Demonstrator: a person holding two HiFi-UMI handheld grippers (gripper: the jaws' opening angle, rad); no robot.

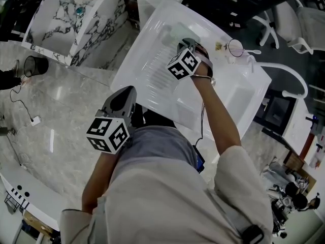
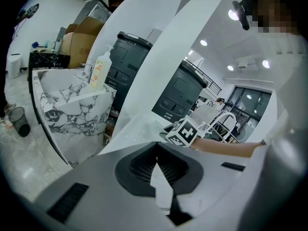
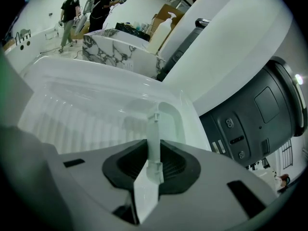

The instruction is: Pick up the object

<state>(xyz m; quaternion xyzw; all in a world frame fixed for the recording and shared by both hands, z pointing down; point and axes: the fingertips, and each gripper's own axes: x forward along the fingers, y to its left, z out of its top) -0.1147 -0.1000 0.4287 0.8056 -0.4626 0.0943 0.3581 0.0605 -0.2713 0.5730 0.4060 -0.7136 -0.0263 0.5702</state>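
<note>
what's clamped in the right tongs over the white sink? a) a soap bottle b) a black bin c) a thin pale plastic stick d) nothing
c: in the right gripper view the right tongs are shut on a thin pale stick that stands up between the pads, with the sink behind it.

Left gripper (image 2: 156, 150) held low, close to my body, pads tip to tip, nothing between them. Right arm (image 1: 219, 121) stretched out well ahead of it. Right gripper (image 3: 154, 153) pitched steeply down, pads pinched on a thin pale strip (image 3: 153, 131).
</note>
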